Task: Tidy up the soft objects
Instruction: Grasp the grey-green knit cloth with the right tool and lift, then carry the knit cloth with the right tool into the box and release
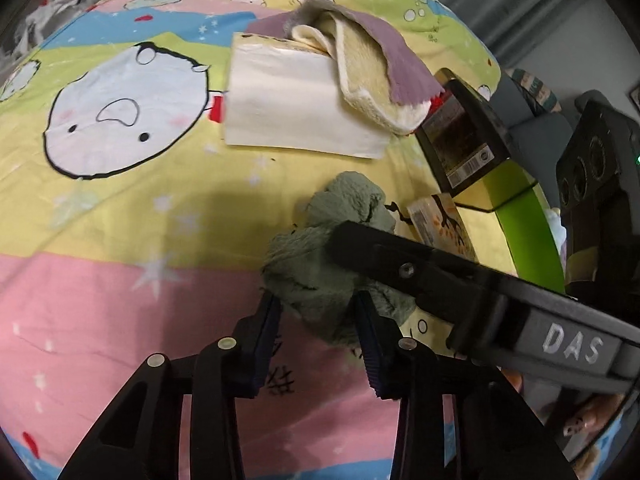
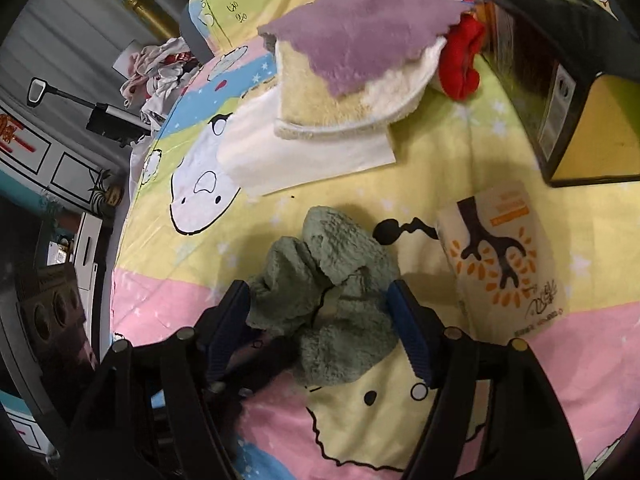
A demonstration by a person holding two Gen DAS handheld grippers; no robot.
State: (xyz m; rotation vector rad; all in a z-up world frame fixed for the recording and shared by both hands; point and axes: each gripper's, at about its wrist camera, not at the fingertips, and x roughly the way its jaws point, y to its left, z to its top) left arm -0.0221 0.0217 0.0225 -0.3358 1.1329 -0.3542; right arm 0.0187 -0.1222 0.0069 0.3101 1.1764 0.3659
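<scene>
Presently: green fleece cloth [image 1: 320,276] pinched in left gripper [image 1: 320,308] jaws, right gripper [image 2: 320,312] jaws open astride it; thin grip may slip toward towel stack [image 2: 344,68] at twelve o'clock.

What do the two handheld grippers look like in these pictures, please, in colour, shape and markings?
Both are black plastic. The left gripper and the right gripper each have two angular, open-framed linkage arms with round silver pivot pins, ending in jaws lined with ribbed dark-blue pads. In the left wrist view the right gripper's body bears a grey plate lettered "DAS" in white. No sleeves or cables show.
</scene>
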